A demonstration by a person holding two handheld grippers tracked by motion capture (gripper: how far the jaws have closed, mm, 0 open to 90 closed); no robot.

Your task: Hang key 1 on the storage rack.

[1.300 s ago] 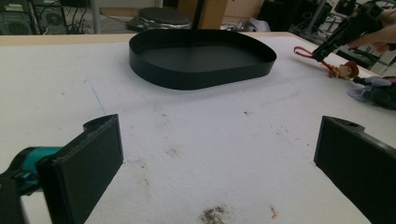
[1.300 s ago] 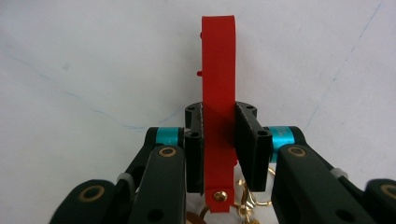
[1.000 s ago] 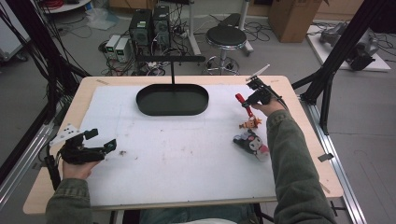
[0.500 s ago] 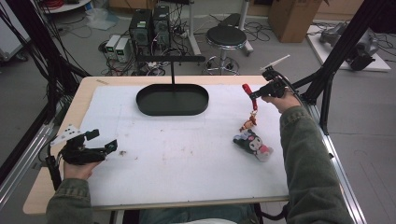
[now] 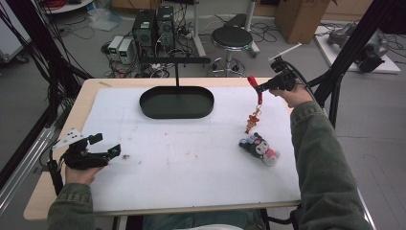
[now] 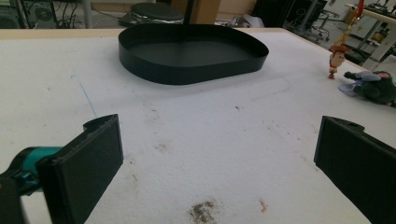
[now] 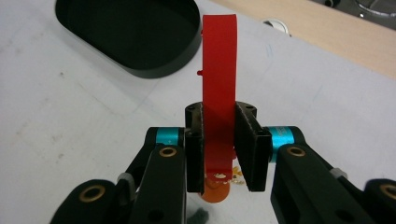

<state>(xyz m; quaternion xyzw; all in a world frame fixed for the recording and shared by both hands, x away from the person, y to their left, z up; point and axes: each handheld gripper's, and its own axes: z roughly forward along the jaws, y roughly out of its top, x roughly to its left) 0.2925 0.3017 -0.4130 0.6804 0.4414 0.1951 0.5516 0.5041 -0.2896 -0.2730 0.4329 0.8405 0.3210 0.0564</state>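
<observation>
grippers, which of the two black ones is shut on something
The right gripper, raised, is clamped on the red strap; the left gripper rests open.

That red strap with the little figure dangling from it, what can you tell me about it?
The red strap is a flat, smooth band, plastic-looking, with a small hole near one end. The right gripper pinches it between its pads, above the table's right side. Below it a gold chain carries a small cowboy figure, hanging by the white mat beside a dark plush toy.
</observation>
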